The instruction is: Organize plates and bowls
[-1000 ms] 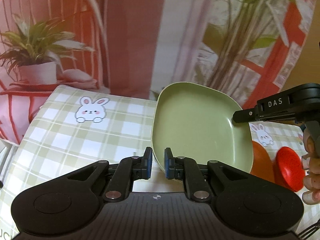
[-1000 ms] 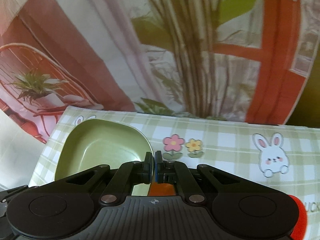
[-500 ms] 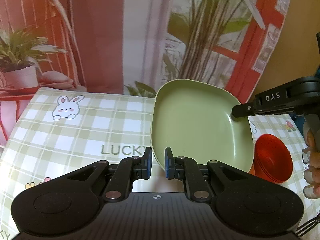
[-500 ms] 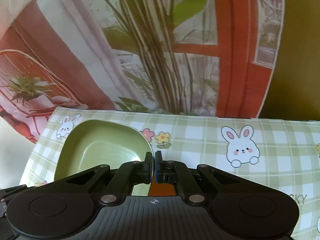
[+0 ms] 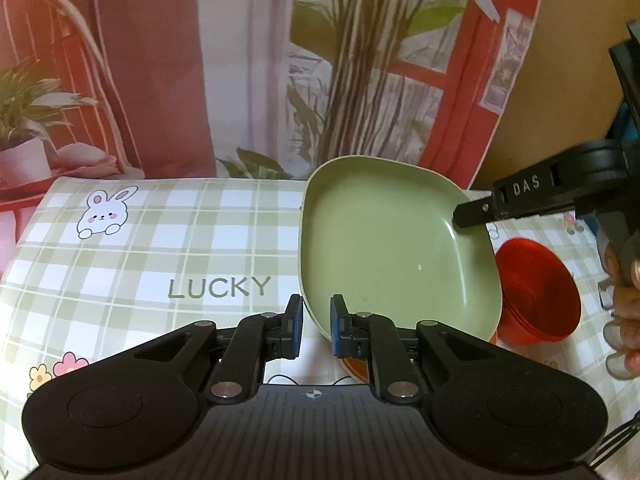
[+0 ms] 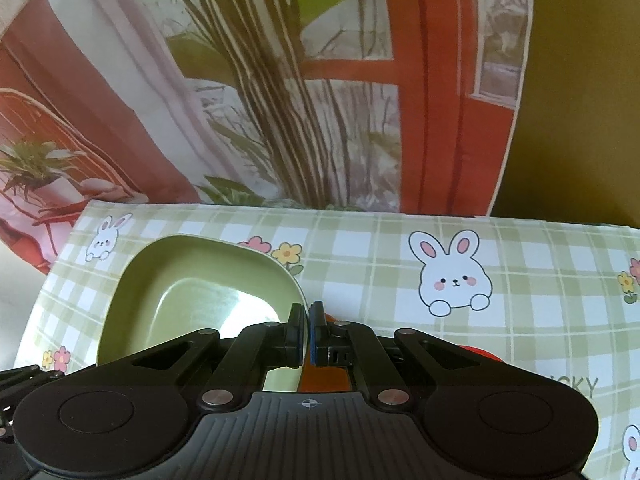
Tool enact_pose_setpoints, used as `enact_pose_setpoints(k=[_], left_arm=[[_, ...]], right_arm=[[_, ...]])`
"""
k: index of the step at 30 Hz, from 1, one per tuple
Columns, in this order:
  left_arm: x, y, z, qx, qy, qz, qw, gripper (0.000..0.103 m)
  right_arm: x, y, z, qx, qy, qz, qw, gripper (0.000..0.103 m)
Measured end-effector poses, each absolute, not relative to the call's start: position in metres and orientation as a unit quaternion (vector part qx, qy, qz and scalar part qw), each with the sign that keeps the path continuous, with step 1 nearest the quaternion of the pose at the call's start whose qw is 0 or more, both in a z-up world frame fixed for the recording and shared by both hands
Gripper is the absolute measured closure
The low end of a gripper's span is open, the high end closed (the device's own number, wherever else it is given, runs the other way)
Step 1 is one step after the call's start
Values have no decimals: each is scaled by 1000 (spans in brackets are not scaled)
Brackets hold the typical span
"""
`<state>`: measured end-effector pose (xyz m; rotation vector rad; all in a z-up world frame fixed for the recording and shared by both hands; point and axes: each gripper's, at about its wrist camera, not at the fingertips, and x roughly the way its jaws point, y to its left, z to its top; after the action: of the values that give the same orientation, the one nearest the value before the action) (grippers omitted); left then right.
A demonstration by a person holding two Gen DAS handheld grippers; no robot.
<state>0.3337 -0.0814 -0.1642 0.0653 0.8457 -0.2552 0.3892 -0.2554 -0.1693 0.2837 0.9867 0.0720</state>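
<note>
A square green plate [image 5: 392, 248] hangs tilted above the checked tablecloth [image 5: 160, 248]. My right gripper [image 6: 307, 332] is shut on the plate's right rim; the plate [image 6: 192, 292] fills the lower left of the right wrist view. In the left wrist view the right gripper's fingers [image 5: 480, 212] pinch the plate's far right edge. My left gripper [image 5: 315, 326] is open, its jaws on either side of the plate's near corner without clamping it. An orange dish [image 5: 356, 366] shows just under the plate. A stack of red bowls [image 5: 536, 292] stands to the right.
A printed backdrop [image 5: 280, 60] with plants and a red window frame hangs behind the table. The tablecloth [image 6: 480, 280] has rabbits, flowers and the word LUCKY. The person's hand [image 5: 624, 300] holds the right gripper at the right edge.
Both grippers and the green plate have shifted right across the table; the LUCKY print and the stack of red bowls have come more into view. The grips are unchanged.
</note>
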Motion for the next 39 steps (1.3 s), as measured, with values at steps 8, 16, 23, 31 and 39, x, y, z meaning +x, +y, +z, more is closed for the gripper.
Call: enact_pose_setpoints(k=[8, 16, 23, 31, 39], left_arm=[[332, -90, -177, 42, 421, -133, 896, 88], [330, -98, -183, 53, 429, -139, 891, 87], [330, -103, -189, 58, 439, -142, 885, 87], [331, -107, -193, 70, 444, -143, 882, 86], [332, -109, -194, 78, 444, -143, 881, 85]], right_arm=[[383, -261, -179, 125, 484, 30, 866, 100], [380, -266, -186, 123, 493, 26, 861, 100], [380, -266, -188, 114, 496, 23, 860, 100], [382, -266, -191, 109, 498, 23, 860, 100], [383, -264, -193, 96, 500, 21, 861, 100]])
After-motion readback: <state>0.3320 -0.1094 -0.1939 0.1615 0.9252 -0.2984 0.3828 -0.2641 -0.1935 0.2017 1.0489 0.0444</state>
